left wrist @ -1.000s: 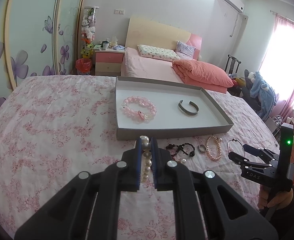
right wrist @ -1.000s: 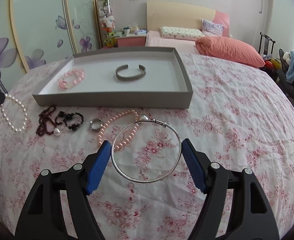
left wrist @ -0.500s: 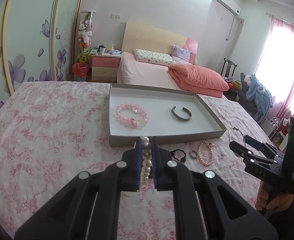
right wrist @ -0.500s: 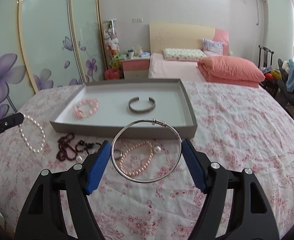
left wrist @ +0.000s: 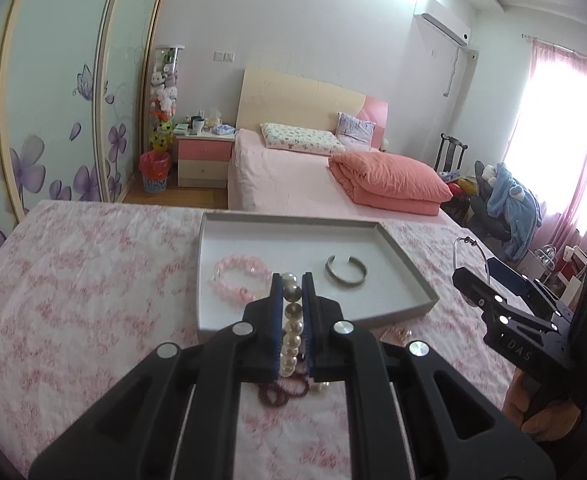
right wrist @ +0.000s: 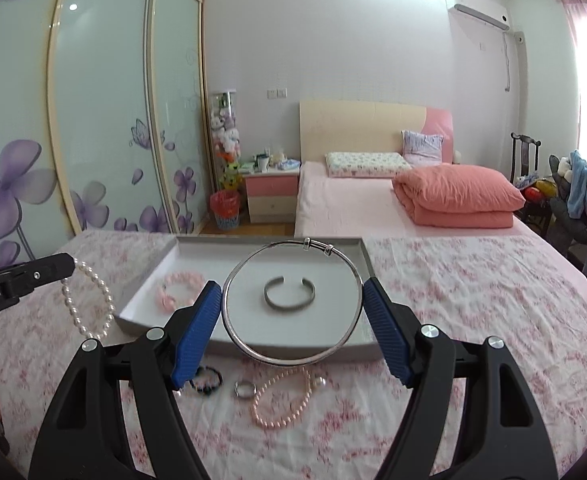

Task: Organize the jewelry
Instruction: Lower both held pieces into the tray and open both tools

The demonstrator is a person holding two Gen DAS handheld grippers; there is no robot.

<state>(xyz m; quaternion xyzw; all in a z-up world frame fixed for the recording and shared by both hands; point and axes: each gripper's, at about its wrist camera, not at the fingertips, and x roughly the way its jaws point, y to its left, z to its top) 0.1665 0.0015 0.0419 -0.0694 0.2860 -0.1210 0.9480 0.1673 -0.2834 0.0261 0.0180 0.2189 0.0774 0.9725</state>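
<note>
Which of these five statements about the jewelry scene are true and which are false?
1. The left hand-held gripper is shut on a white pearl bracelet. True.
2. The right hand-held gripper holds a large thin silver bangle between its blue pads. True.
3. The shallow grey cardboard tray holds nothing. False: a pink bead bracelet and a grey metal open cuff lie in it.
4. The pink pearl strand lies inside the tray. False: it lies on the floral cloth in front of the tray.
5. A small silver ring lies on the cloth beside that strand. True.
</note>
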